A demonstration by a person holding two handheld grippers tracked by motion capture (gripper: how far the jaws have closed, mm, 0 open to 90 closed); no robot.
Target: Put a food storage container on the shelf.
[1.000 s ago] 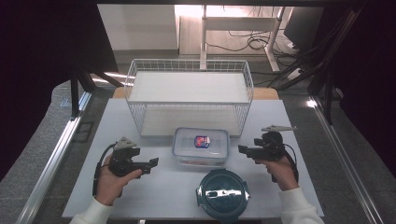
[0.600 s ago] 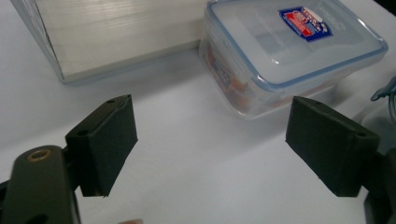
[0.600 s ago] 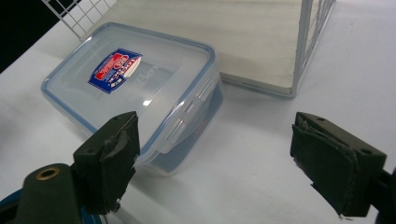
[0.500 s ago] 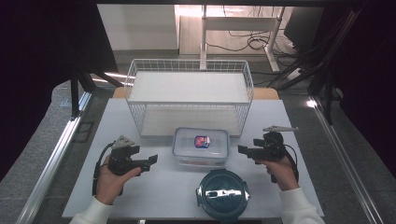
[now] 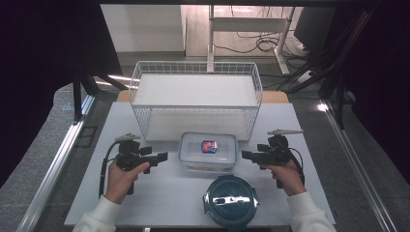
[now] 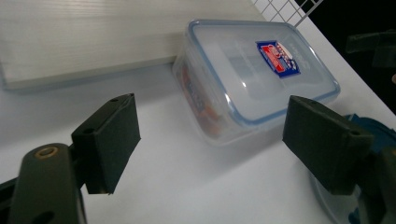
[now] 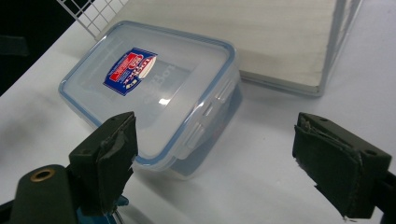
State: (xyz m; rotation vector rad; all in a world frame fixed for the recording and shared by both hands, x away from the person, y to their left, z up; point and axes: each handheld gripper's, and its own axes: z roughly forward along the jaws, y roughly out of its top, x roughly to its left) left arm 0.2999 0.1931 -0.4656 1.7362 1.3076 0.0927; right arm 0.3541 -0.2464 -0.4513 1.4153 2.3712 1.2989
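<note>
The clear box (image 5: 208,152) lies crosswise between the left gripper (image 5: 162,156) and right gripper (image 5: 245,154); both spread, nothing held; left slightly nearer.

Clear box (image 5: 208,152) with blue-rimmed lid and red-blue label, dark teal round lid (image 5: 230,201), white wire basket (image 5: 195,101).

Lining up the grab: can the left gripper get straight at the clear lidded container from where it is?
Probably yes. The left gripper points at the clear container with bare table between them, and its jaws stand open. The round dark lid lies nearer the person, off that line.
</note>
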